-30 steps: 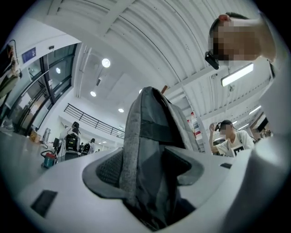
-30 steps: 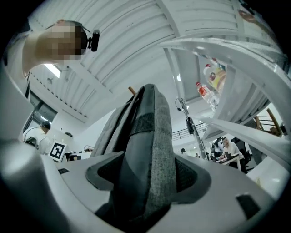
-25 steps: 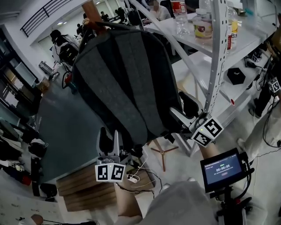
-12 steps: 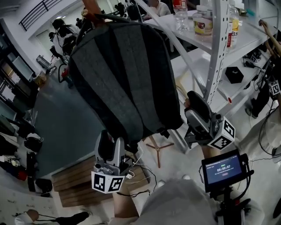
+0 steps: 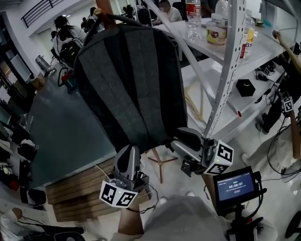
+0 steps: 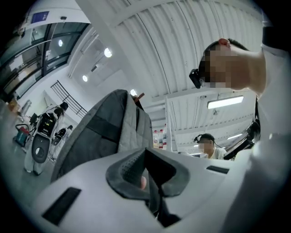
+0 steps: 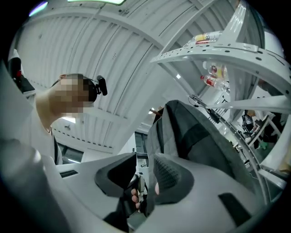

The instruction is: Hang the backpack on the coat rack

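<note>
A dark grey backpack (image 5: 131, 84) hangs by its top from the wooden peg of the coat rack (image 5: 104, 9). The rack's wooden feet (image 5: 160, 162) show below the bag. My left gripper (image 5: 129, 153) is just under the backpack's bottom edge and apart from it. Its pads (image 6: 132, 166) are shut together with nothing between them. My right gripper (image 5: 181, 137) is by the bag's lower right corner. Its jaws are closing, with an empty gap between the pads (image 7: 170, 175). Both gripper views look up past the backpack (image 6: 104, 127) (image 7: 195, 136) to the ceiling.
A white metal shelf rack (image 5: 225, 70) with bottles (image 5: 193, 14) stands right of the backpack. A small screen on a stand (image 5: 235, 184) is at lower right. Stacked wooden boards (image 5: 80, 190) lie on the floor at lower left. People work at desks behind.
Both grippers had open jaws at the backpack's bottom. The left has shut and the right has narrowed. Both have rolled and drawn a little away from the bag.
</note>
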